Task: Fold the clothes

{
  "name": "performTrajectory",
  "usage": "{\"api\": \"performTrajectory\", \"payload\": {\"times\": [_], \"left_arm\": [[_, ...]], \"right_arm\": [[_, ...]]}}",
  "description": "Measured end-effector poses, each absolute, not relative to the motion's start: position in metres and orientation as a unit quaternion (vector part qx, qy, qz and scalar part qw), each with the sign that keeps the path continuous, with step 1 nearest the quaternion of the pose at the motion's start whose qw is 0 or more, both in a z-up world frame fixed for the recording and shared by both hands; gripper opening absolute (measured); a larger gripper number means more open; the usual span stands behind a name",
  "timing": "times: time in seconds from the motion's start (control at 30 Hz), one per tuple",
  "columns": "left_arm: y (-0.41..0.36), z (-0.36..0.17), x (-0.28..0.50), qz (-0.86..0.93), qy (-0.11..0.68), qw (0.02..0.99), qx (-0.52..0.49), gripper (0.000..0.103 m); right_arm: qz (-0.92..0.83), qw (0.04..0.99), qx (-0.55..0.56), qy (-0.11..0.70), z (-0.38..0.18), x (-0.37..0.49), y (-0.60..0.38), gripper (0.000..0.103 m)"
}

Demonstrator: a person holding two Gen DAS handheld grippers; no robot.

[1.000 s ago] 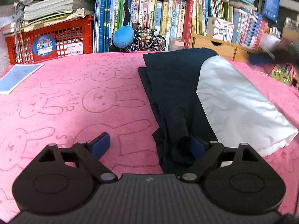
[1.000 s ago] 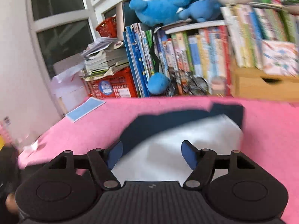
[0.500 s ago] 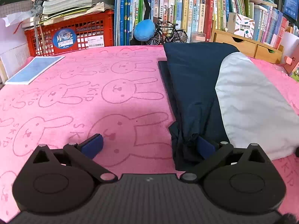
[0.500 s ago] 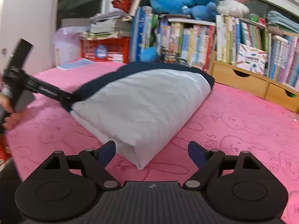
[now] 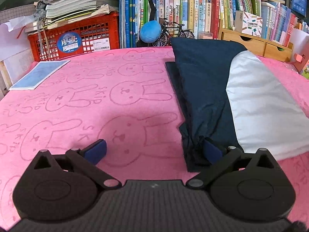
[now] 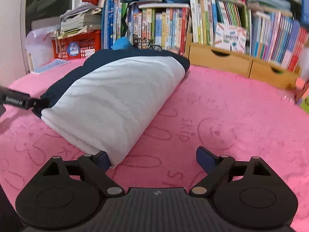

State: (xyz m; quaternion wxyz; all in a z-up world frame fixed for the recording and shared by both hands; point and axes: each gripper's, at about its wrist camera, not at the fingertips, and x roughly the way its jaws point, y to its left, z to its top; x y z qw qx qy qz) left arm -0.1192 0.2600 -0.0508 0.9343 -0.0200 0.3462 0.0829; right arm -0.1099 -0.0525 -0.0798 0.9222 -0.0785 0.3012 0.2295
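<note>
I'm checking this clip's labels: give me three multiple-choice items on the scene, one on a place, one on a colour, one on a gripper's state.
1. Where does the folded garment lie?
A. on the pink rabbit-print cloth
B. inside the red crate
C. on the wooden drawer unit

2. Which colours does the garment show?
A. red and yellow
B. navy and pale grey-white
C. green and black

3. How does the right gripper stand?
A. clamped shut on the garment
B. shut on nothing
C. jaws wide apart, bare pink cloth between them

Answers:
1 A, the garment rests flat on the cloth, in front of the crate and drawers.
2 B, a navy part lies beside a pale panel.
3 C, its jaws are opening; the garment's corner only meets the left pad.
</note>
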Motion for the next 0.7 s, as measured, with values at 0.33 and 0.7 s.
{"api": "performTrajectory", "payload": {"times": [0.33, 0.7], "left_arm": [[0.263, -0.011, -0.156, 0.146, 0.348, 0.926, -0.011, 0.1], [0.125, 0.009, -0.1, 0.011, 0.266, 0.963, 0.037, 0.103]], "right_arm": [[0.238, 0.919, -0.075, 0.306, -0.084, -0.108, -0.055, 0.093], [0.33, 0.896, -0.002, 0.297, -0.086, -0.133, -0.094, 0.098]]}}
